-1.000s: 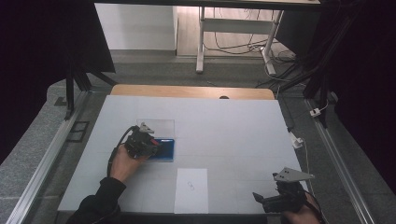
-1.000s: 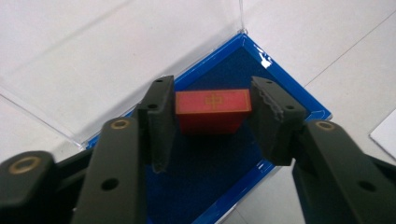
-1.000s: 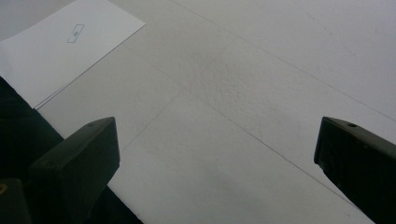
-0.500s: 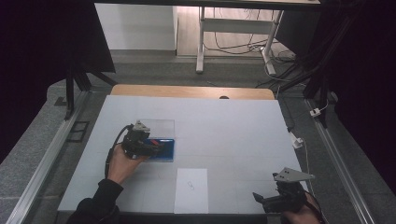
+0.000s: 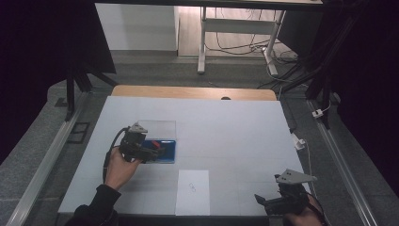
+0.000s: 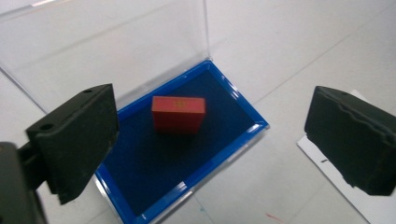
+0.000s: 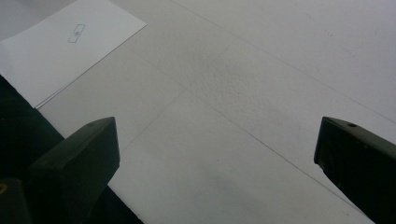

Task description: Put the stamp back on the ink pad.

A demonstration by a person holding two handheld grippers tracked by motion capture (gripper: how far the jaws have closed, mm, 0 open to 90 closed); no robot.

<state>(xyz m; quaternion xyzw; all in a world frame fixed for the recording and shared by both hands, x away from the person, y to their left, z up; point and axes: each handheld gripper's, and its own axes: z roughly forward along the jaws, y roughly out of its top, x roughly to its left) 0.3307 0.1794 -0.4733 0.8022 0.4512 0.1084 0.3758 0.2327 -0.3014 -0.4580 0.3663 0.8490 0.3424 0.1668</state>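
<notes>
A small red block (image 6: 178, 113) lies flat on the dark blue lining of a shallow blue case (image 6: 187, 158). The case's clear lid (image 6: 116, 46) stands open behind it. My left gripper (image 6: 212, 135) hovers just above the case. Its jaws have just been opening and now stand wide apart, with the block lying free below and touching neither pad. From the high view the left gripper (image 5: 151, 149) sits at the case's left end (image 5: 165, 151). My right gripper (image 5: 266, 202) rests near the table's front right edge, open with nothing between its fingers (image 7: 79, 163).
A white paper sheet (image 5: 193, 190) with a small printed mark lies at the front middle of the white table (image 5: 226, 127), also seen as the paper sheet (image 7: 60, 46) off to the right gripper's left. Metal rails run along both sides of the table.
The left gripper's jaws have spread and the hand has drawn back slightly from the case, leaving the red block lying in it. The right gripper has not moved.
</notes>
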